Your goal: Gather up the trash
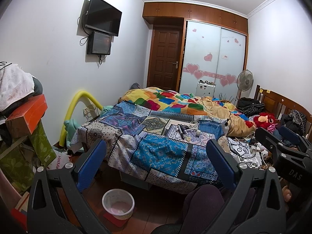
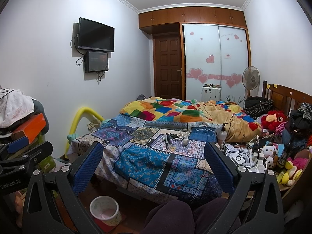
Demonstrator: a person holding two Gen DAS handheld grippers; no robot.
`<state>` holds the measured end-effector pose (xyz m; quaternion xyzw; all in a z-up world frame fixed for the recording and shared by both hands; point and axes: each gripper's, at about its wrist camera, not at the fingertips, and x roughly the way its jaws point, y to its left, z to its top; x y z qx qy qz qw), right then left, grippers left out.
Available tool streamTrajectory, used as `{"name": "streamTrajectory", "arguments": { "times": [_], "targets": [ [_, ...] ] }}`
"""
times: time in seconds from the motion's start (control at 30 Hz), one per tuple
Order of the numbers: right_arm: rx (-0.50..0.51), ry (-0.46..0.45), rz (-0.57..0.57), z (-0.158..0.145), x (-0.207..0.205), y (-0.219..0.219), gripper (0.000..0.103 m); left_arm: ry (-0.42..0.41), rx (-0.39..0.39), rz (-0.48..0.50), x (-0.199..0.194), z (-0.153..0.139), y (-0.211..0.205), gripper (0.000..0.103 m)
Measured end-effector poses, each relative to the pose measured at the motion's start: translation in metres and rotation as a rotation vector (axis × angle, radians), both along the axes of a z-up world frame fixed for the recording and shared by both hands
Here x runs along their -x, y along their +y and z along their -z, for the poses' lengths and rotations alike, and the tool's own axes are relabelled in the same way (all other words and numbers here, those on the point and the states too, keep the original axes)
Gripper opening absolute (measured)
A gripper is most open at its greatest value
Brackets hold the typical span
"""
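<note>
Bedroom scene, bed [image 1: 156,152] with patchwork cover fills the middle. Left gripper [image 1: 156,161] level, pointed over the bed's foot edge, jaws spread wide, nothing between them. Right gripper [image 2: 154,161] same pose, wide and empty, held beside the left one. Trash bin [image 1: 118,203] stands on the floor below the bed's near corner, pale liner inside. Small clutter [image 2: 176,138] lies mid-bed; unclear which bits are trash. Person's knees [image 2: 175,216] at bottom edge.
</note>
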<state>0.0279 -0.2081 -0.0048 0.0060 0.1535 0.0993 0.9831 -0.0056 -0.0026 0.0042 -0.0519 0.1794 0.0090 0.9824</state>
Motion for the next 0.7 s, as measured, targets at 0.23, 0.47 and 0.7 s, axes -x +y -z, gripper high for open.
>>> {"name": "streamTrajectory", "arguments": {
  "times": [0.23, 0.47, 0.7],
  "targets": [
    [0.005, 0.018, -0.003, 0.0, -0.013, -0.002, 0.103, 0.0, -0.009, -0.001, -0.003, -0.003, -0.004, 0.103],
    [0.023, 0.014, 0.008, -0.003, -0.039, -0.001, 0.103, -0.005, -0.015, -0.007, -0.031, -0.008, -0.007, 0.103],
    [0.034, 0.004, 0.043, -0.008, -0.08, -0.012, 0.103, 0.006, 0.007, -0.012, -0.093, -0.015, -0.013, 0.103]
  ]
}}
